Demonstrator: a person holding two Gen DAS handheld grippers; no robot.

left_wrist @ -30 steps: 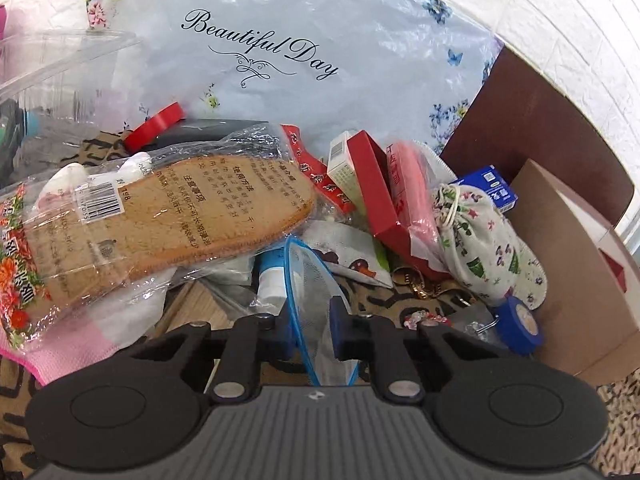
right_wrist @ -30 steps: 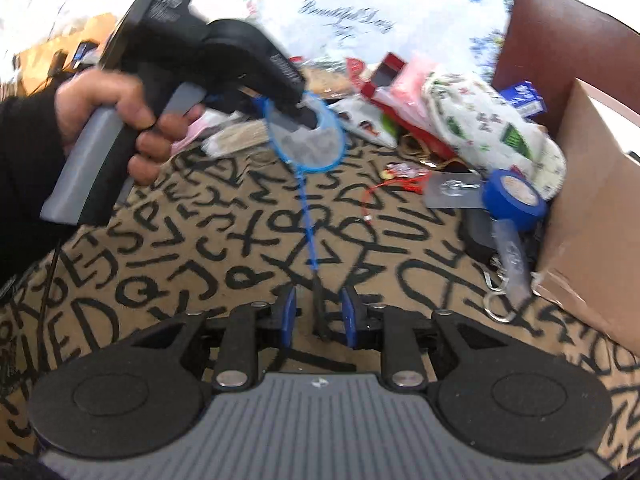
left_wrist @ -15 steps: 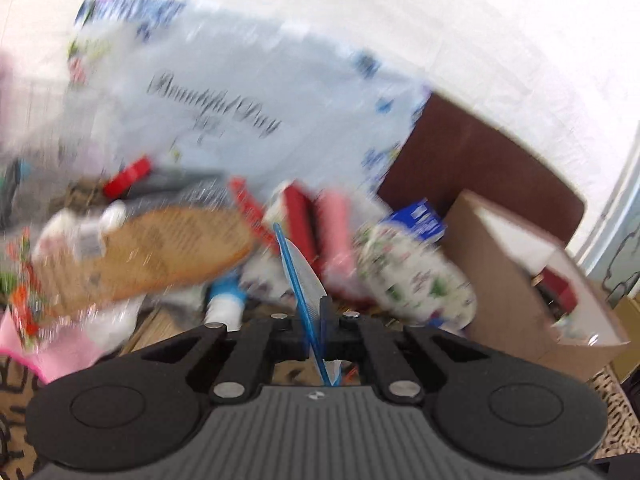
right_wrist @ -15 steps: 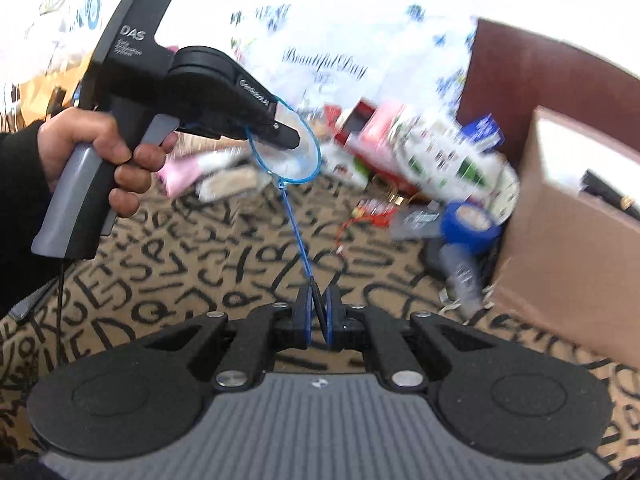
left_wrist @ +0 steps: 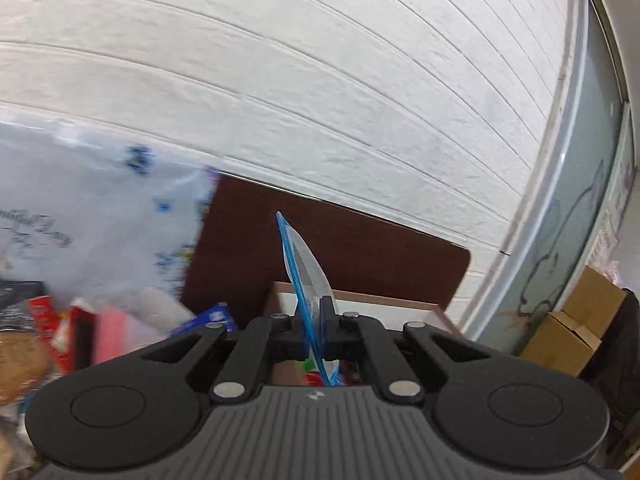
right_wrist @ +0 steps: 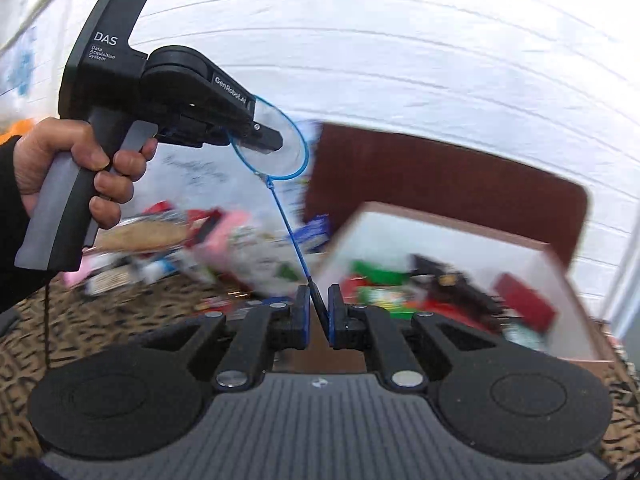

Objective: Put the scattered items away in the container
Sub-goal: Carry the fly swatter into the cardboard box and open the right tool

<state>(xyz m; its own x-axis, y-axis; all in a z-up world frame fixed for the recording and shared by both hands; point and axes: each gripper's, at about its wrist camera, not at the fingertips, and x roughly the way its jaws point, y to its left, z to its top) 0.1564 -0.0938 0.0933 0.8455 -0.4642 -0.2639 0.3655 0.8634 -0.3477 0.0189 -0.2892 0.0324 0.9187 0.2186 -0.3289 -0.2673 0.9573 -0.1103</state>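
A: State the container contents.

B: The cardboard box [right_wrist: 460, 272] stands open at the right on the letter-print tablecloth [right_wrist: 132, 300], in front of a brown panel [right_wrist: 440, 172]. It holds a blurred mix of red, green and dark items; none can be named. A pile of loose items [right_wrist: 192, 240] lies left of the box.

A: Changes against the earlier frames?

B: One second ago the blue mesh net [right_wrist: 274, 152] was low, near the pile. Both grippers have since risen and swung right, toward the box. The right gripper's fingers, closed together half a second ago, now stand slightly apart.

A: Position and orientation of the net?

B: Airborne, above the table and left of the box. Long axis runs diagonally: hoop up-left, handle tip down-right.

A: Gripper states?

B: Left gripper [left_wrist: 316, 320] is clamped on the net's hoop. Right gripper [right_wrist: 319, 314] has its jaws narrowly parted around the handle tip [right_wrist: 316, 296]; whether they pinch it cannot be told.
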